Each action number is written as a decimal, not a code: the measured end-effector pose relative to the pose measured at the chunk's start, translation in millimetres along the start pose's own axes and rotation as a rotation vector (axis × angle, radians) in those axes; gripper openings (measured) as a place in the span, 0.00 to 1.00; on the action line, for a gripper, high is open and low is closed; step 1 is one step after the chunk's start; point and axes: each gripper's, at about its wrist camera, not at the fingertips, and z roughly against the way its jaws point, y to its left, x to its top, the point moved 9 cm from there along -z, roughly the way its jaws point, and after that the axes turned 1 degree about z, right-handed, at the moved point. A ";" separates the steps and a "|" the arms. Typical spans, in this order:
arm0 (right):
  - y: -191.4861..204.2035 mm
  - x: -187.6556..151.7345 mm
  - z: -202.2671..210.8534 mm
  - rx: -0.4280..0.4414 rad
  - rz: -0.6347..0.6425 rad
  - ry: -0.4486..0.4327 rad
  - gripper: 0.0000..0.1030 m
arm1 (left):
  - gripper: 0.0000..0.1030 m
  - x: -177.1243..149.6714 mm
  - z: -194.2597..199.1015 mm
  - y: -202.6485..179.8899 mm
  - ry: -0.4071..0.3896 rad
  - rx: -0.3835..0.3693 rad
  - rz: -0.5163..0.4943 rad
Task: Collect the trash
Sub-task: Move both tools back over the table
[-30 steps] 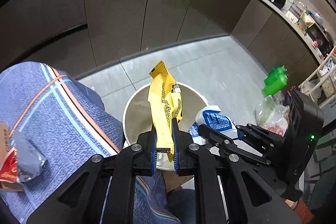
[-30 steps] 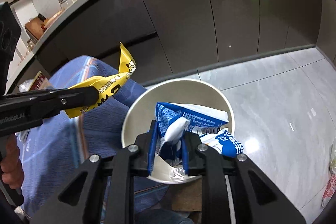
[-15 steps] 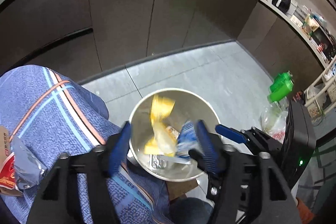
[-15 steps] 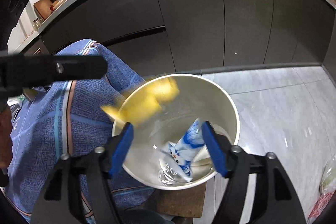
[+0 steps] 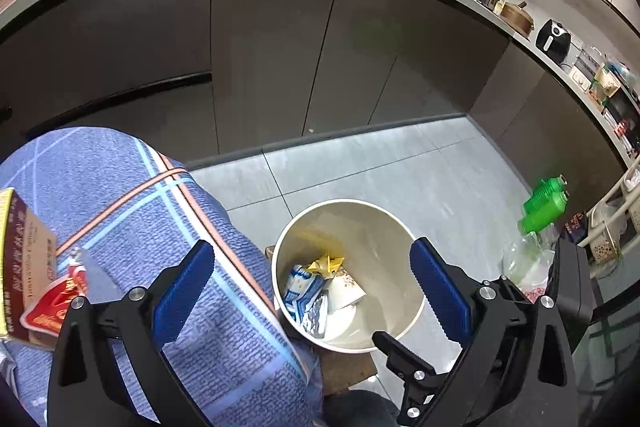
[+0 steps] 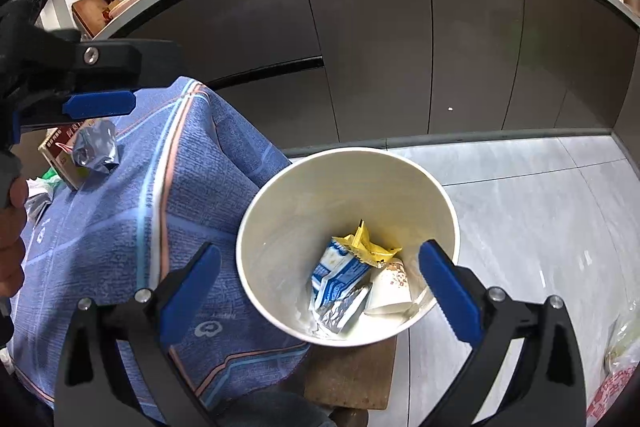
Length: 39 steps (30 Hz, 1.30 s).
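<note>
A white round bin (image 5: 404,239) (image 6: 400,167) stands on the floor beside the table. Inside lie a yellow snack wrapper (image 5: 329,262) (image 6: 370,247), a blue-and-white packet (image 5: 301,285) (image 6: 340,273) and a paper cup (image 6: 390,287). My left gripper (image 5: 312,291) is open and empty above the bin. My right gripper (image 6: 320,287) is open and empty above the bin too. More trash lies on the blue tablecloth (image 5: 120,195) (image 6: 180,167): a crumpled silver wrapper (image 6: 96,147), a brown box (image 5: 24,259) (image 6: 60,151) and a red packet (image 5: 56,303).
Dark kitchen cabinets (image 5: 272,47) (image 6: 380,47) stand behind the bin under a cluttered counter. Green bottles (image 5: 544,203) and a plastic bag (image 5: 524,263) sit on the tiled floor at the right. A wooden board (image 6: 352,375) lies under the bin.
Both grippers opened. The yellow wrapper dropped from the left and the blue packet from the right; both now lie in the bin. Both grippers rose a little.
</note>
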 end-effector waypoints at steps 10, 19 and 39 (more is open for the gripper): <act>25.6 21.2 39.5 -0.006 0.033 -0.062 0.97 | 0.92 0.4 62.7 8.6 -0.062 0.026 0.021; 81.6 32.8 78.8 0.037 0.086 -0.111 0.97 | 0.92 -15.6 138.2 41.8 -0.129 0.045 0.079; 227.5 53.6 92.9 0.183 0.241 -0.145 0.97 | 0.92 -86.3 228.9 185.5 -0.181 0.283 0.276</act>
